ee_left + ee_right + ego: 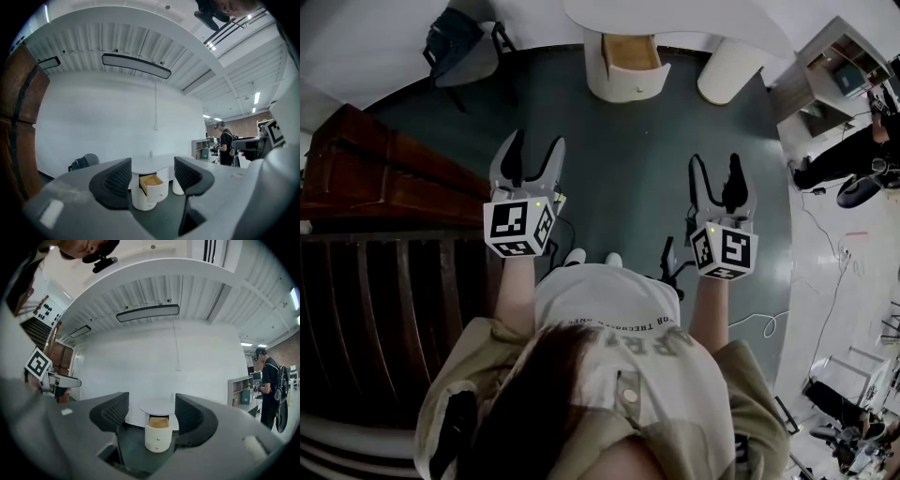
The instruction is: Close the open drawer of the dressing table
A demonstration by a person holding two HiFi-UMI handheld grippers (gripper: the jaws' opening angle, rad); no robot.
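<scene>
Our left gripper (538, 139) is held out level with its jaws spread wide and nothing between them; far ahead, framed by the jaws, we see the open drawer (631, 53) of the dressing table (675, 19). It is the upper drawer of the round white pedestal; it stands pulled out, well apart from both grippers, across bare dark floor (628, 159). To the right, our right gripper (715, 161) is also wide and empty; it points at the same drawer.

We judge that the approach is not yet made. The drawer front is curved; a push off its middle could slide a jaw sideways or jam the drawer askew. A white cable (769, 323) lies near our feet; it could catch a step.
</scene>
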